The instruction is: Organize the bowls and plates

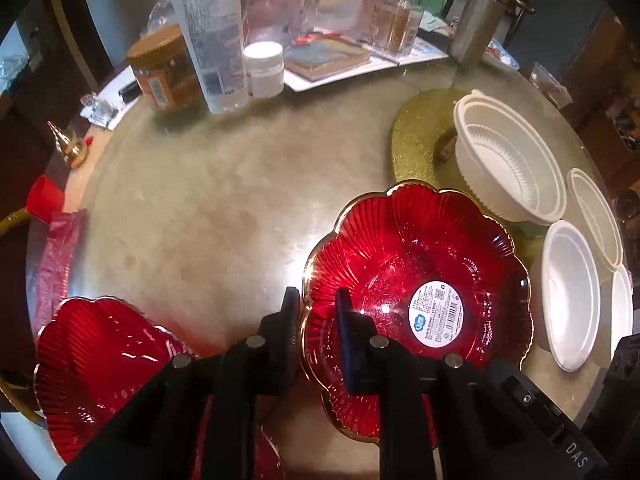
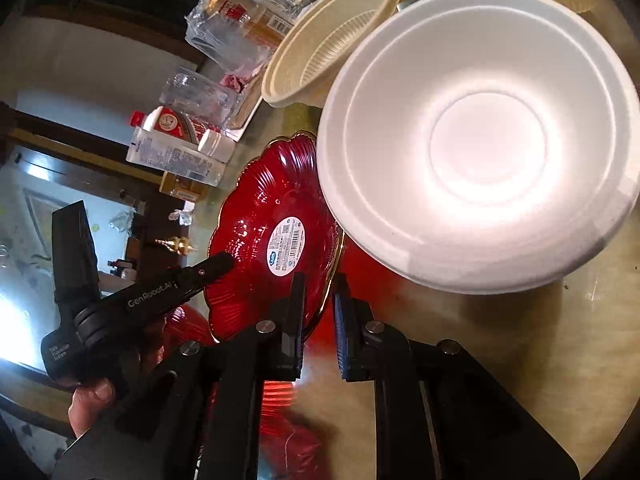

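A red fluted glass plate [image 1: 416, 264] with a gold rim and a white sticker sits near the table's front. My left gripper [image 1: 318, 316] is shut on its left rim, one finger inside and one outside. In the right wrist view my right gripper [image 2: 320, 312] is shut on the same red plate [image 2: 260, 216] at the opposite rim, and one of the left gripper's fingers [image 2: 218, 266] shows on the far side. A second red plate [image 1: 100, 360] lies at the lower left. A white foam bowl [image 2: 480, 140] overlaps the held plate's edge, with a ribbed cream bowl [image 2: 332, 40] behind it.
More white bowls [image 1: 508, 160] stand at the right, one on a gold mat [image 1: 420, 136]. A tube [image 1: 208, 32], an amber jar [image 1: 164, 68], a white jar [image 1: 264, 68] and a steel flask [image 1: 480, 20] crowd the back. A hand [image 2: 92, 400] holds the left gripper.
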A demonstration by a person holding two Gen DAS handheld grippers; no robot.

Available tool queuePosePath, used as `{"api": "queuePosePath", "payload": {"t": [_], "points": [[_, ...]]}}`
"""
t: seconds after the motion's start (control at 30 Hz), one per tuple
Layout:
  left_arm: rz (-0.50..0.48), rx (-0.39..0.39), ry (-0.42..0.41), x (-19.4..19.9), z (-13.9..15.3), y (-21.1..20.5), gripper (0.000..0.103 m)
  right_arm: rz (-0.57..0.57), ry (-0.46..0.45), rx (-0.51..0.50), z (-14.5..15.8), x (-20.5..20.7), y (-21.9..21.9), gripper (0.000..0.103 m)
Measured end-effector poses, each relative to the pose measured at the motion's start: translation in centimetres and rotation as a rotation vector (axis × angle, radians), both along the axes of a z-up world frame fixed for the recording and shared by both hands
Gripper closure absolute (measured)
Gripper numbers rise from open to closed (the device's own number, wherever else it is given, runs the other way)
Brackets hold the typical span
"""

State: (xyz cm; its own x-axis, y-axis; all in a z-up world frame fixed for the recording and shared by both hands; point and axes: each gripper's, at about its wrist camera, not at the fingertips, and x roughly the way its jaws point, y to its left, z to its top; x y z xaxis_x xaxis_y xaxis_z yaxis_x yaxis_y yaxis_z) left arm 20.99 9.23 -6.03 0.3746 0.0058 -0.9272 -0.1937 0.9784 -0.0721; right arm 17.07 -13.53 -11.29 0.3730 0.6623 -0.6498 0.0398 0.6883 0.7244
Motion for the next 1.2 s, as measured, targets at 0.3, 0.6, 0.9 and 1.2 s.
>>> {"api": "queuePosePath", "payload": {"t": [0.3,0.6,0.9,1.2], "points": [[0.024,0.033,-0.120,-3.4,3.4,0.7,0.090,0.046,-0.089,0.022,1.8,-1.2,0.5,0.091],[0.102,0.047,-0.258,-8.9,5.8,3.9,0.090,0.149,-0.213,-0.042,5.4,-3.8,3.9,0.091],[0.222,0.004,-0.312,-14.8,6.4,9.5,0.090,0.277,-0.294,-0.069,8.6,-6.2,9.7,0.091],[0.283,-0.048,-0.278,-17.9,3.9,12.4,0.089,0.385,-0.274,-0.124,7.5,-7.4,13.9,0.091]]}}
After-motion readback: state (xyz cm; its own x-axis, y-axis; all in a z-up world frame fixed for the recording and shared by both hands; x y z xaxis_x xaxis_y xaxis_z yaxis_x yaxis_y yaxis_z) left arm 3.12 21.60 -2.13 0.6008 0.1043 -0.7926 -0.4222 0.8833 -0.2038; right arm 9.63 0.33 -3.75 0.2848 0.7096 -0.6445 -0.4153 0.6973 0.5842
